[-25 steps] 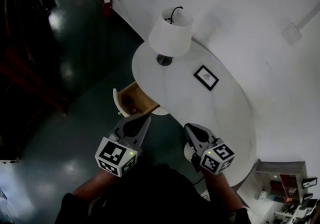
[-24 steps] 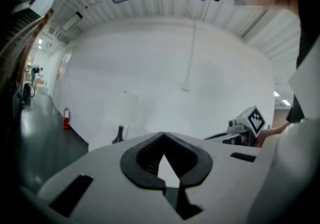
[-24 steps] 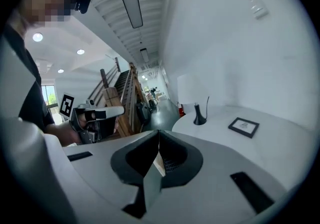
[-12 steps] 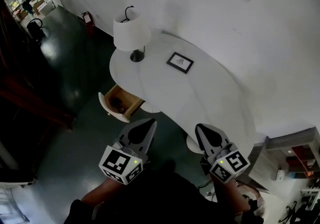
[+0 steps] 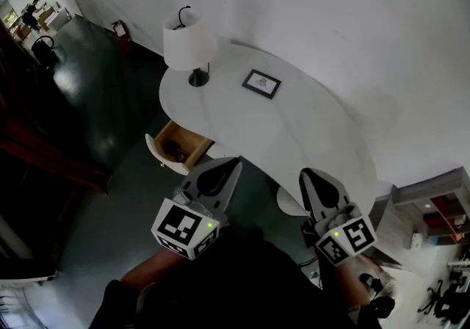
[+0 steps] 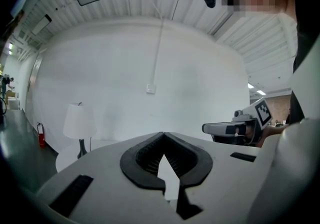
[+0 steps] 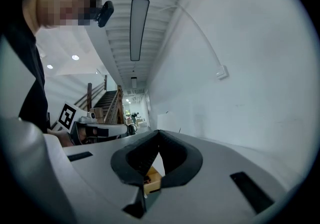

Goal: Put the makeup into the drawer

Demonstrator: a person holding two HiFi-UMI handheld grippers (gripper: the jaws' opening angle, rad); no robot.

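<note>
Drawer (image 5: 192, 138) contents are too dark to make out; left claw (image 5: 231, 166) and right claw (image 5: 307, 175) clenched empty.

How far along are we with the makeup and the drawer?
Done, it seems: the drawer is open with something dark inside, too small to identify, and the table shows only a lamp and a frame. In hand: nothing; the left gripper and right gripper are both shut and empty, off the table. Left: likely just closing the drawer.

Left hand-held gripper (image 5: 232, 165), right hand-held gripper (image 5: 308, 175): closed, empty.
</note>
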